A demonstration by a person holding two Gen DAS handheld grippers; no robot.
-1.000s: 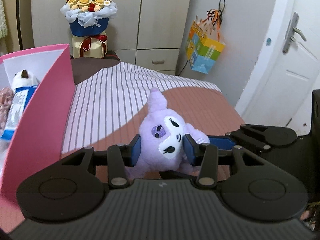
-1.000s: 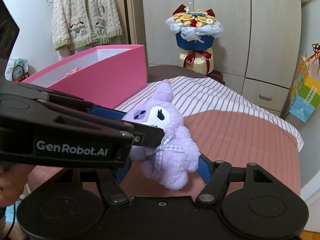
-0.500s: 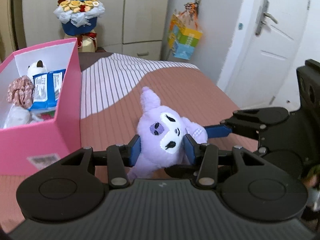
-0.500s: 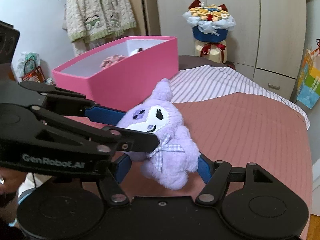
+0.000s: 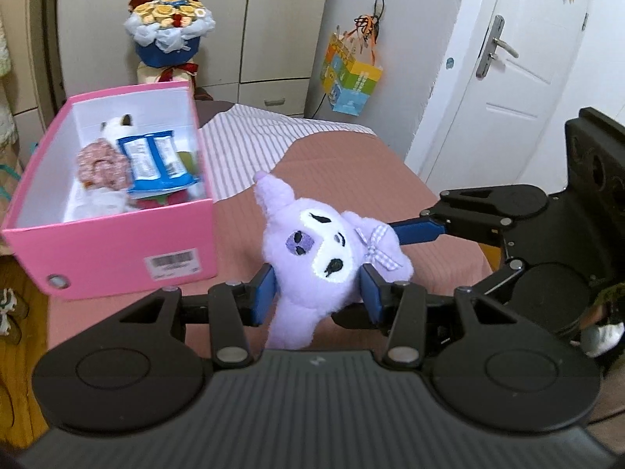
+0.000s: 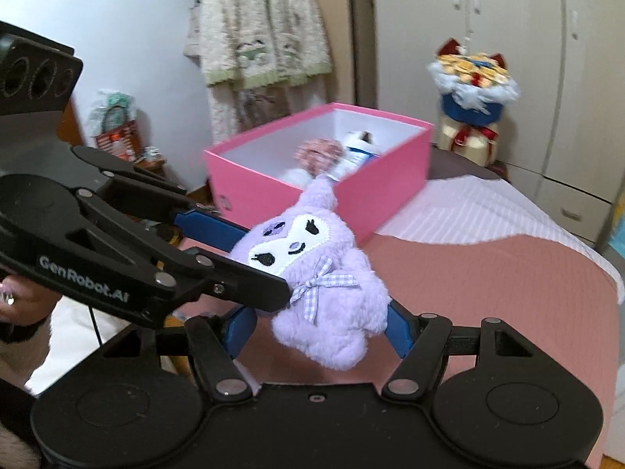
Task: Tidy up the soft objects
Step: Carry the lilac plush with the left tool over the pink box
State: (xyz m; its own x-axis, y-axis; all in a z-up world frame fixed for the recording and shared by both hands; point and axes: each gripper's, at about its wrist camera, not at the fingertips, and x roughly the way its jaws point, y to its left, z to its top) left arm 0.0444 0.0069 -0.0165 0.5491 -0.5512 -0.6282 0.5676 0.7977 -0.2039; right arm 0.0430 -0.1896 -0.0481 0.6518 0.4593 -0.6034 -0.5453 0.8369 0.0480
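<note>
A purple plush toy [image 5: 312,250] with a white face and a checked bow is held in the air above the bed by both grippers. My left gripper [image 5: 317,293] is shut on its head. My right gripper [image 6: 320,324] is shut on its body [image 6: 336,312]; its blue finger [image 5: 416,230] shows at the right of the left wrist view. An open pink box [image 5: 105,254] stands on the bed to the left, holding a blue packet [image 5: 154,160], a pinkish soft item [image 5: 101,162] and a white plush [image 5: 115,127]. The box [image 6: 383,172] lies beyond the toy in the right wrist view.
The bed has a salmon cover [image 5: 351,172] and a striped sheet [image 5: 250,136]. A flower bouquet [image 5: 170,31] stands by the cupboards behind. A colourful bag [image 5: 351,78] hangs on the wall. A white door [image 5: 519,90] is at the right. A cardigan [image 6: 258,31] hangs at the back.
Both grippers have lifted the purple toy and carried it towards the pink box. The views now look down into the box's open top.
</note>
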